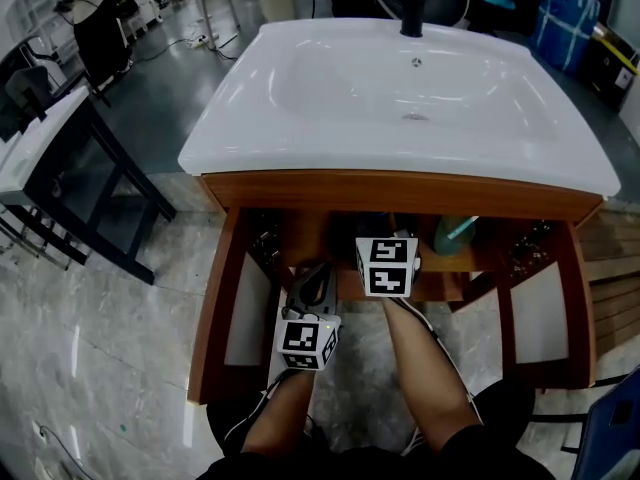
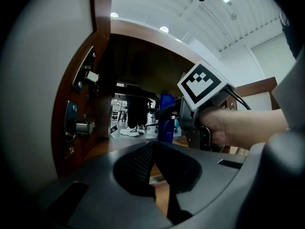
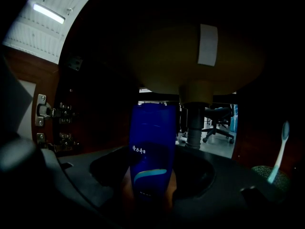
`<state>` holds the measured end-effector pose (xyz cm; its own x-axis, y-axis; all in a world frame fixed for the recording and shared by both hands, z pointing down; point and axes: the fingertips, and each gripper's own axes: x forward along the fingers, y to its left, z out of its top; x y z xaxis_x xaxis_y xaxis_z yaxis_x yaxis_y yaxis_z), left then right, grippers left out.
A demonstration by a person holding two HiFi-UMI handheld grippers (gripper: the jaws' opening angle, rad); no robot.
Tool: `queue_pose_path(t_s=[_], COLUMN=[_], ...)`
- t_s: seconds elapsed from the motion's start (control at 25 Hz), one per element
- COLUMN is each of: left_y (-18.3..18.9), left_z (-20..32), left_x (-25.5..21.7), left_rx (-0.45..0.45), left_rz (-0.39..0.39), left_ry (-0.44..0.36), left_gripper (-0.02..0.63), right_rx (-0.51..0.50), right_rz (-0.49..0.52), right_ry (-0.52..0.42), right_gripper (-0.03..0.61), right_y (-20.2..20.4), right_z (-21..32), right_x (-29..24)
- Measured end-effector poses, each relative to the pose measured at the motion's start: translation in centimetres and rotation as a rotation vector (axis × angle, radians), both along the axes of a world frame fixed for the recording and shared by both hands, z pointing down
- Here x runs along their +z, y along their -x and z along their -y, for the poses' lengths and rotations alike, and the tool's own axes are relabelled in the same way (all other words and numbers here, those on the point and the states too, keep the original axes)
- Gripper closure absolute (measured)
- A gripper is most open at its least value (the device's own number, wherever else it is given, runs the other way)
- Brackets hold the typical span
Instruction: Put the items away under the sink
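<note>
A tall blue bottle point(image 3: 150, 151) stands upright between my right gripper's point(image 3: 150, 187) jaws, which are shut on its lower half, inside the dark cabinet under the sink. In the left gripper view the same bottle point(image 2: 166, 123) shows beyond the right gripper point(image 2: 183, 116) and the hand holding it. From the head view only the right gripper's marker cube point(image 1: 387, 265) shows, at the cabinet's opening. My left gripper point(image 1: 312, 276) hangs lower and to the left, outside the shelf, with its fingertips point(image 2: 153, 147) together and nothing in them.
The white sink basin point(image 1: 400, 88) tops the wooden cabinet, with both doors point(image 1: 215, 308) swung open. The drain pipe point(image 3: 194, 123) hangs just behind the bottle. A green cup with a toothbrush point(image 1: 455, 233) stands on the shelf to the right. Door hinges point(image 3: 47, 111) line the left wall.
</note>
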<state>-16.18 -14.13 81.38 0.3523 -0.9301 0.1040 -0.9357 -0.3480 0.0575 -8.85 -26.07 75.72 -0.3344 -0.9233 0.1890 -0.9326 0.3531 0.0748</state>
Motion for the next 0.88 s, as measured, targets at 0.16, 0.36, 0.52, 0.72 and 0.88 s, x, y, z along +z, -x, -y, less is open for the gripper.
queue_pose_path(t_s=[0.16,0.36,0.52,0.72,0.88], left_y=[-0.7,-1.1,-1.2,-1.5,-2.2], left_z=[-0.2,-0.5,-0.5,-0.6,-0.7], left_x=[-0.1,-0.4,-0.6,-0.8,-1.7], left_rx=[0.015,0.032,0.033,0.024,0.032], left_rz=[-0.001,0.006,-0.002,0.010,0.011], left_ry=[-0.007,-0.016,-0.020,-0.027,-0.053], left_gripper=[0.595,0.595,0.595,0.595,0.595], right_rx=[0.004,-0.015,-0.027,-0.038,-0.039], right_rz=[0.005,0.007,0.022,0.036,0.013], right_ry=[-0.021,-0.047,-0.067,-0.088,-0.113], right_gripper=[0.293,0.262,0.256,0.266,0.326], right_y=[0.0,-0.2,-0.9,-2.3,-3.8], right_z=[0.0,-0.1,-1.2,-4.1,-6.5], right_x=[0.0,-0.1,-0.7,-1.4,-1.5])
